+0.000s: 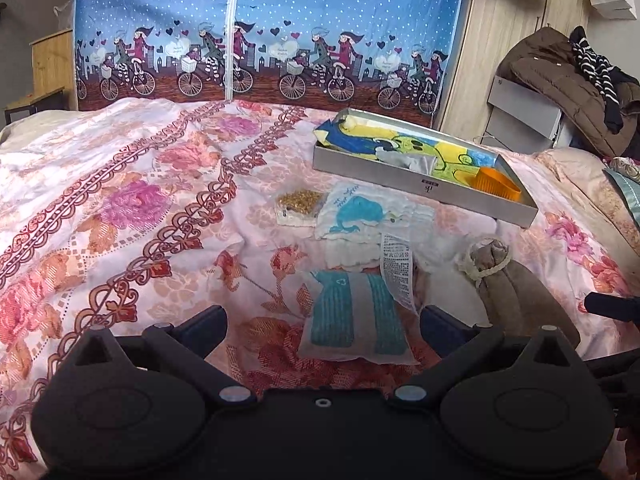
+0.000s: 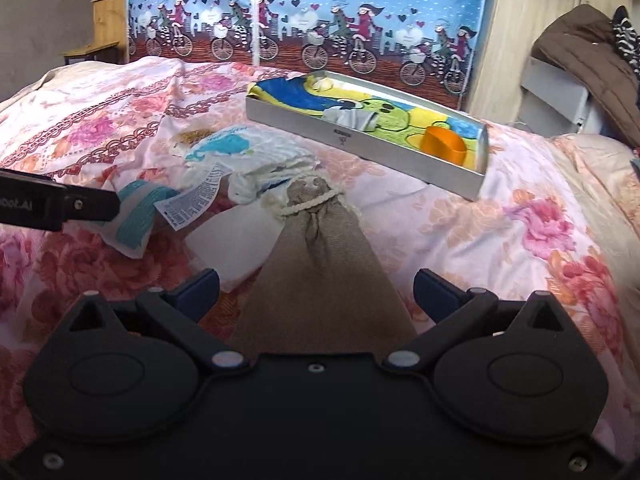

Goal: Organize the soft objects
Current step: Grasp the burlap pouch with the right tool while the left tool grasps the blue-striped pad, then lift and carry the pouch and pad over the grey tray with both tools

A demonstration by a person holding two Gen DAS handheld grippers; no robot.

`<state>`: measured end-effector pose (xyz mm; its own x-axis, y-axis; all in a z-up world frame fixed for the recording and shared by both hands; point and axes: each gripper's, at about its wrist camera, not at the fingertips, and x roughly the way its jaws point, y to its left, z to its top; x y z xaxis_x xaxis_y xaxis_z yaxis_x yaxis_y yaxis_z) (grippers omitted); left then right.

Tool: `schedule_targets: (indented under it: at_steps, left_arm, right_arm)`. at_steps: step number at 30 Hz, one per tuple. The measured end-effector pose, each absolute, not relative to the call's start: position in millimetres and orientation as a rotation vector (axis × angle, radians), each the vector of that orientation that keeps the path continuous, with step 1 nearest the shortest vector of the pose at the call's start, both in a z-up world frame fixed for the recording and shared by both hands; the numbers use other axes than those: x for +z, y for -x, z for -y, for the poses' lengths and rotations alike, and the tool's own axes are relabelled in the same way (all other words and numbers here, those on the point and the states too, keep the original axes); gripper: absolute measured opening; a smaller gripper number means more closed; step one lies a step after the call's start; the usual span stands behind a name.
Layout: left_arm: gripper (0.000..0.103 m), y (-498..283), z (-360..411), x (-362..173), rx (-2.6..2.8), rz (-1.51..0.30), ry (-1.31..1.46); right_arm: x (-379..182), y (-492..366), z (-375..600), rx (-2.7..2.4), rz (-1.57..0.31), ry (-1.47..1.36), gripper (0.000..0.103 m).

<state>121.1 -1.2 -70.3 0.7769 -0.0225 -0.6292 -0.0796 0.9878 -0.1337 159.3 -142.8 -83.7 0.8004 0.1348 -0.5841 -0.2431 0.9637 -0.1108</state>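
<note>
A grey-and-teal cloth pouch [image 1: 352,316] with a white printed label [image 1: 398,270] lies on the floral bedspread between the open fingers of my left gripper [image 1: 322,326]. It also shows in the right wrist view [image 2: 136,216]. A brown drawstring bag [image 2: 320,264] tied with white cord lies between the open fingers of my right gripper [image 2: 316,292]; it shows at the right of the left wrist view [image 1: 516,280]. A white cloth with a blue whale print [image 1: 360,216] lies beyond the pouch. Both grippers are empty.
A shallow grey box [image 1: 400,180] on the bed holds a yellow-blue cartoon cloth [image 1: 400,144], a grey rag and an orange cup [image 1: 498,188]. A small packet of golden bits [image 1: 298,206] lies left of the whale cloth. Coats pile on a cabinet [image 1: 560,80] at right. A blue printed panel stands behind.
</note>
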Motion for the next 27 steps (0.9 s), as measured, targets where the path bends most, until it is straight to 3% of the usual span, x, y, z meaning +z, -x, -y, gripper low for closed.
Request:
schedule_targets:
  at_steps: [8, 10, 14, 18, 27]
  left_arm:
    - [0.102, -141.6, 3.8, -86.7, 0.001, -0.737, 0.166]
    - [0.099, -146.5, 6.5, -90.2, 0.0, -0.751, 0.152]
    - [0.084, -151.8, 8.4, -94.8, -0.029, -0.778, 0.154]
    - [0.066, -150.9, 9.1, -95.3, -0.074, -0.785, 0.17]
    - [0.062, -145.3, 16.0, -93.1, -0.132, -0.77, 0.165]
  right_arm:
    - [-96.8, -188.0, 161.7, 0.235, -0.672, 0.089, 0.102]
    - [-99.9, -189.2, 166.5, 0.233, -0.69, 0.062, 0.085]
    - [-102.7, -185.8, 162.7, 0.247, -0.7, 0.074, 0.074]
    - [-103.3, -183.7, 159.1, 0.265, -0.717, 0.083, 0.05]
    - [-102.4, -171.4, 140.6, 0.255, -0.686, 0.221, 0.013]
